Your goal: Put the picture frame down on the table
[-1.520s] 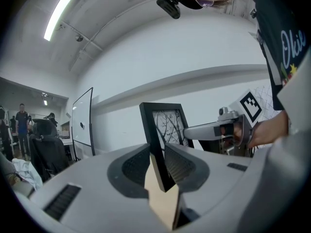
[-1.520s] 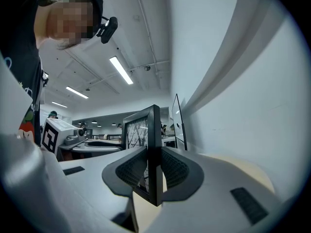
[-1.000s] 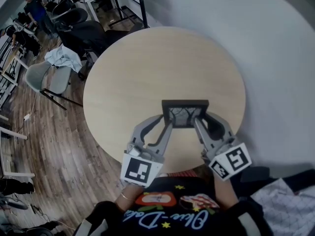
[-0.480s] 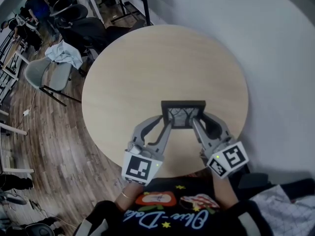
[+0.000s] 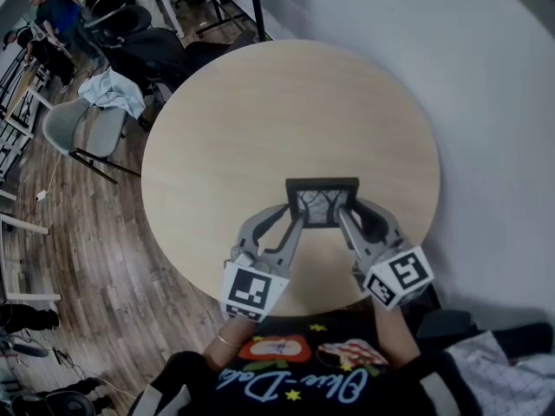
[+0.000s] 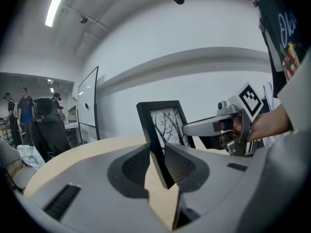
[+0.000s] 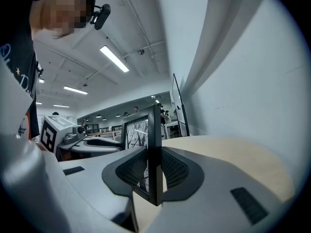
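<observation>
Now the black picture frame (image 5: 323, 201) stands upright over the near edge of the round table (image 5: 260, 120), the left gripper (image 5: 293, 222) clamping its left side, the right gripper (image 5: 344, 219) its right side.

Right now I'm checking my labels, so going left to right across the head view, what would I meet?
grey chair → left tongs → picture frame → right tongs
</observation>
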The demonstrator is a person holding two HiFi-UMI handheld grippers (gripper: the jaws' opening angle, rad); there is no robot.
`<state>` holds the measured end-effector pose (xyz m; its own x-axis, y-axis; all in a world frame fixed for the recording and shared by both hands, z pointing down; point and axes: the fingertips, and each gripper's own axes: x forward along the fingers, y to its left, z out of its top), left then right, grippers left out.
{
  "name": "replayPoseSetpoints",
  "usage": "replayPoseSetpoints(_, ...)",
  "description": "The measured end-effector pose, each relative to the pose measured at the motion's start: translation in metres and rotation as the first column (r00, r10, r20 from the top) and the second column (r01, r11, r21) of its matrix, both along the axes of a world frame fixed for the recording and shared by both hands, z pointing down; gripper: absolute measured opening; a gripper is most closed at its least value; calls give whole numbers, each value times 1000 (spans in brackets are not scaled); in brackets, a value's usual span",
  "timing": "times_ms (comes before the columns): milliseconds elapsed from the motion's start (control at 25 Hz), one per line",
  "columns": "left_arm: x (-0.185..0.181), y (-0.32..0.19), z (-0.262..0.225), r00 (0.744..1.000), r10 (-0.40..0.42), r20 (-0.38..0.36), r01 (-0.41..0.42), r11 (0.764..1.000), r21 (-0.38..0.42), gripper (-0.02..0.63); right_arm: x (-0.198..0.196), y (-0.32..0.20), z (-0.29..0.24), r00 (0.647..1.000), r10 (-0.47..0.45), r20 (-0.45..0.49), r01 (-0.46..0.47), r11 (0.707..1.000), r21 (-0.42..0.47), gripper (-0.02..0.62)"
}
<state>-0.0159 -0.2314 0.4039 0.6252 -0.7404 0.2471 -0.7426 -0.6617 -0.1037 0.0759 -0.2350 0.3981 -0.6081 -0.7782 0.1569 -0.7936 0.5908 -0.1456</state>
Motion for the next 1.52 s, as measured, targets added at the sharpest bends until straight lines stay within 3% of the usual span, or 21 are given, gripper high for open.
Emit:
replayPoseSetpoints(920, 3, -25, 65, 999, -13, 52, 20, 989, -145, 94, 4, -29, 66, 1000, -25, -16, 22, 989, -146, 71)
replayPoseSetpoints(1520, 2, -27, 111, 996, 3, 91, 20, 968, -250, 94, 5, -34, 115, 1000, -17, -13, 13, 961, -275, 71)
